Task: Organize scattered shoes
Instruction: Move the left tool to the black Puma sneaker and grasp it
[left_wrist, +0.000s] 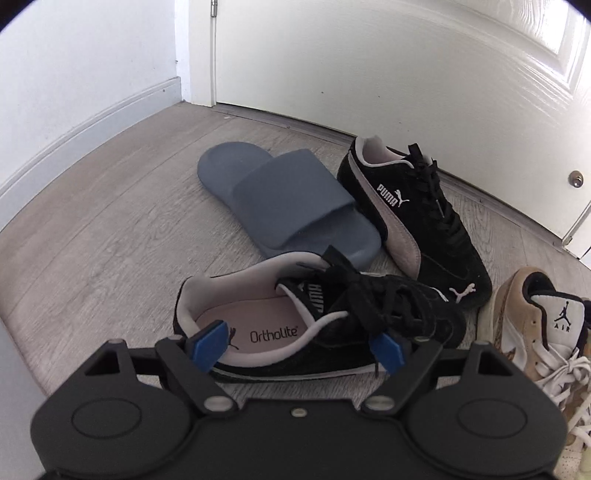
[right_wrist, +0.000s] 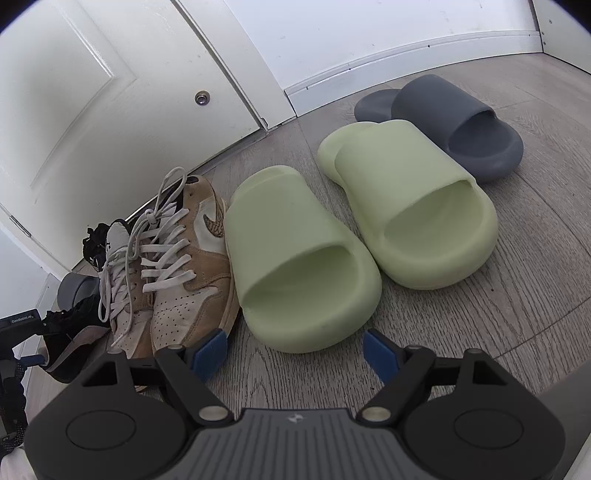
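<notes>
Left wrist view, your stock:
- Left gripper (left_wrist: 299, 345): jaws wide apart, nothing gripped. The near black sneaker (left_wrist: 317, 321) lies crosswise just beyond the blue pads (left_wrist: 208, 345), its open collar and printed insole facing you; whether either pad touches it you cannot tell.
- Far black sneaker (left_wrist: 417, 221): on the wood floor (left_wrist: 110, 236) close to the white door (left_wrist: 406, 74), toe toward you, its toe just beside the near one's laces.
- Grey slide (left_wrist: 284, 206): flat on the floor, wedged alongside the far black sneaker, its toe end just behind the near sneaker's collar.
- Tan sneaker (left_wrist: 543, 332): at the right edge, partly cut off, just beside the far sneaker's toe.

Right wrist view, your stock:
- Right gripper (right_wrist: 293, 352): jaws wide apart and empty, over bare floor in front of the near green slide (right_wrist: 299, 258).
- Second green slide (right_wrist: 413, 210): to the right of the first, sides touching or nearly so; both toes face you.
- Second grey slide (right_wrist: 454, 125): behind the green pair, near the baseboard (right_wrist: 406, 51). Only this view shows it and the green pair.
- Tan sneakers (right_wrist: 177, 266): two here, side by side, just left of the near green slide, white laces loose.
- Far left edge: the black sneakers, the first grey slide and your left gripper show only in part.
</notes>
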